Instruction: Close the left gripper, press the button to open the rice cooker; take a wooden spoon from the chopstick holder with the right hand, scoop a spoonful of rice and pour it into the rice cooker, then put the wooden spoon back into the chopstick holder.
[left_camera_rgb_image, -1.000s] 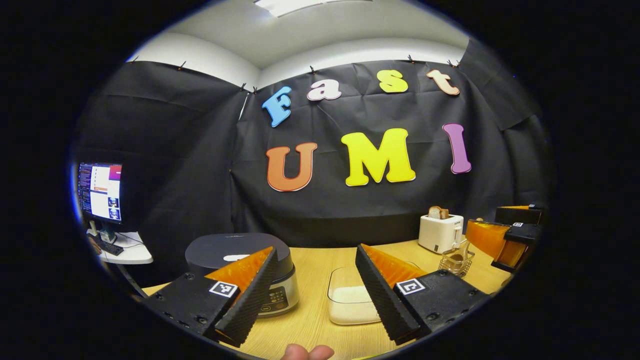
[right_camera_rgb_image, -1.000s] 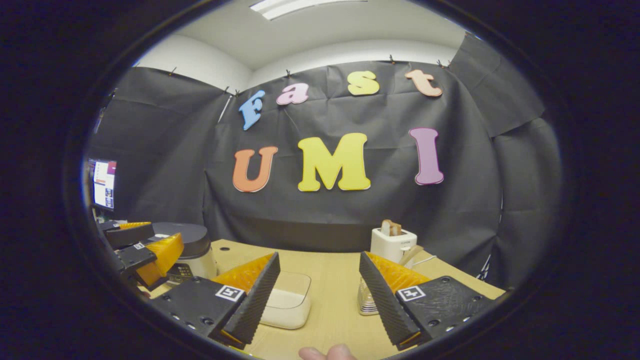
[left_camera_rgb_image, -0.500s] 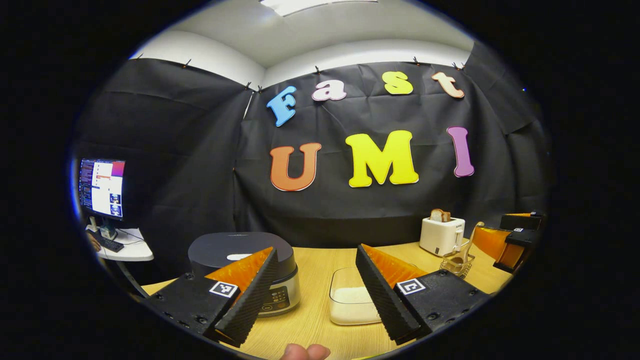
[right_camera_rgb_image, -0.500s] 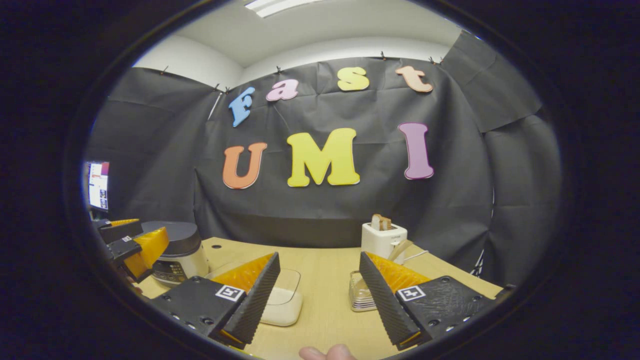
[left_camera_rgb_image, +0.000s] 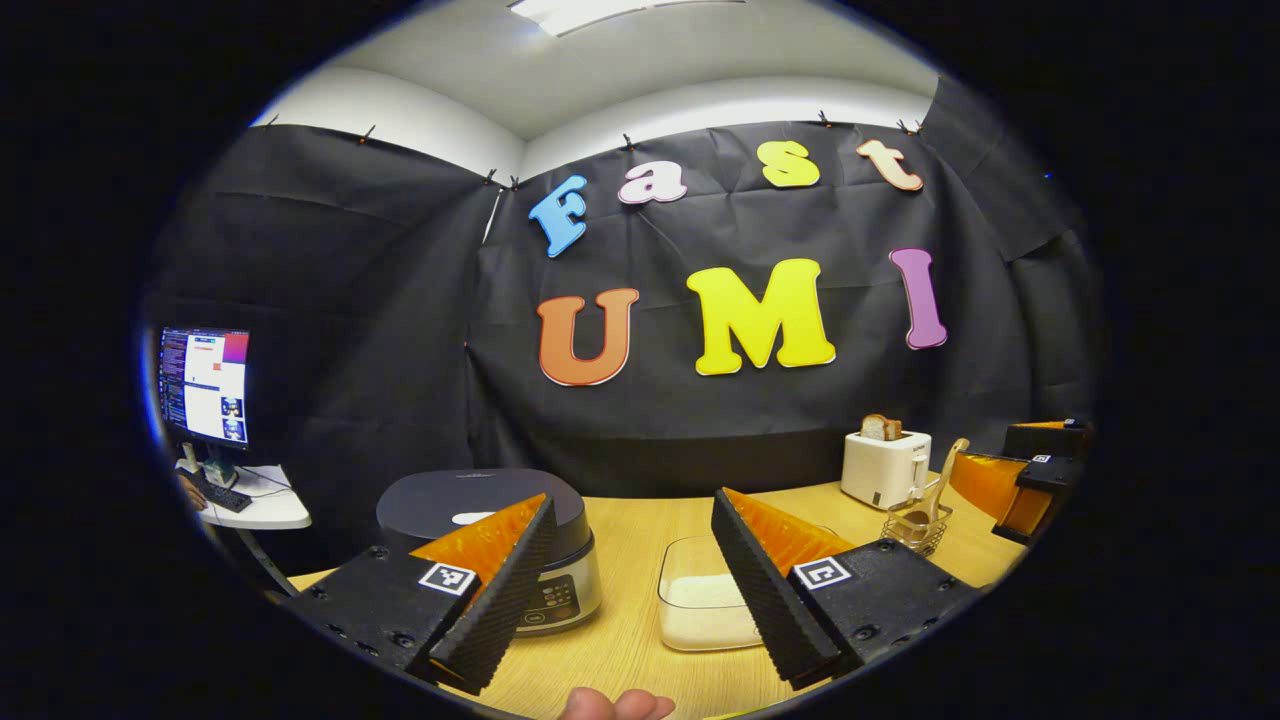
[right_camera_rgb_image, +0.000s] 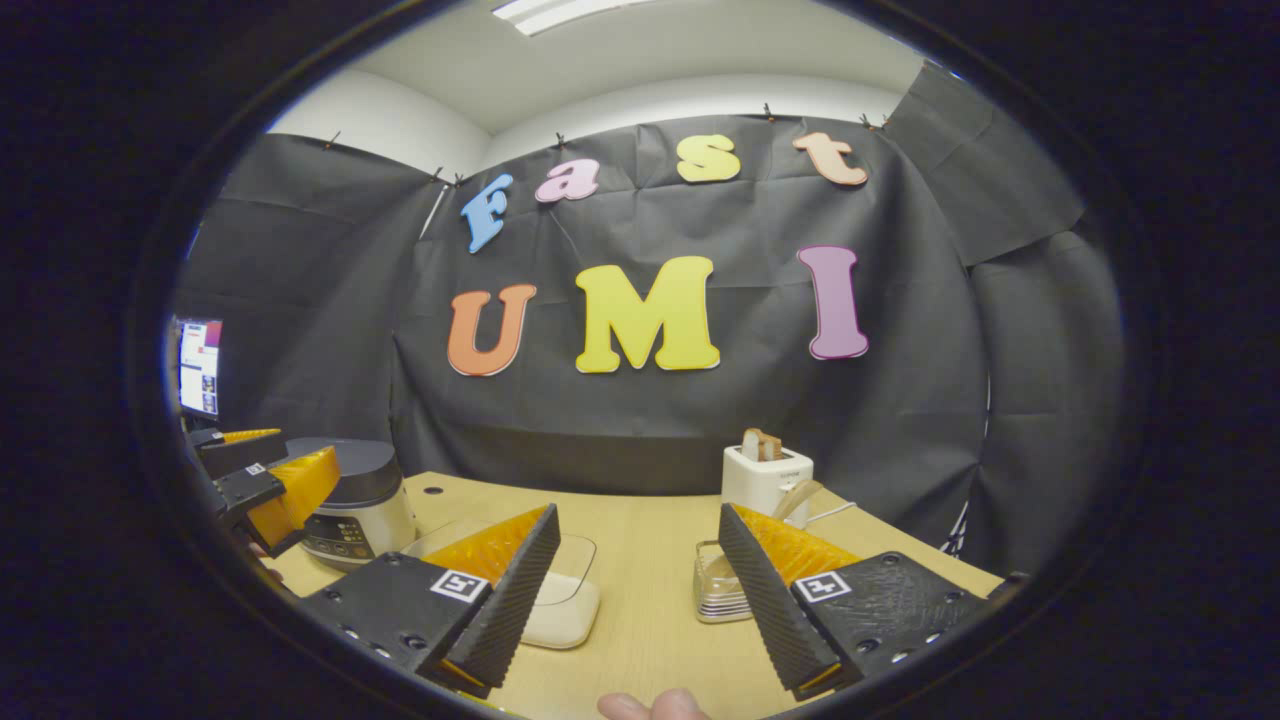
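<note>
2 claws hover over a pale wooden worktop (left_camera_rgb_image: 640, 520) in a booth hung with black cloth walls, under a white ceiling with a bright strip light (left_camera_rgb_image: 580, 12). In the left gripper view the left claw (left_camera_rgb_image: 630, 590) has its 2 fingers spread wide and grips nothing; behind its left finger stands the round dark-lidded rice cooker (left_camera_rgb_image: 480, 505), lid down, with a control panel on its pale front. Between the fingers, on the worktop, sits a clear rectangular container of white rice (left_camera_rgb_image: 700, 605), partly hidden by the right finger. Farther right a white toaster (left_camera_rgb_image: 885, 468) holding a slice of bread stands near the back wall, and just in front of it is the wire chopstick holder (left_camera_rgb_image: 915, 528) with the wooden spoon (left_camera_rgb_image: 940, 475) leaning out of it. The right claw appears at the far right edge, near the holder. In the right gripper view the right claw (right_camera_rgb_image: 635, 590) is likewise wide open and empty, with the holder just behind its right finger and the rice container behind its left one. At the far left of the room a lit computer monitor (left_camera_rgb_image: 205, 385) stands on a small white side desk (left_camera_rgb_image: 265, 508) with a keyboard. A fingertip (left_camera_rgb_image: 615, 705) of the person shows at the bottom edge.
</note>
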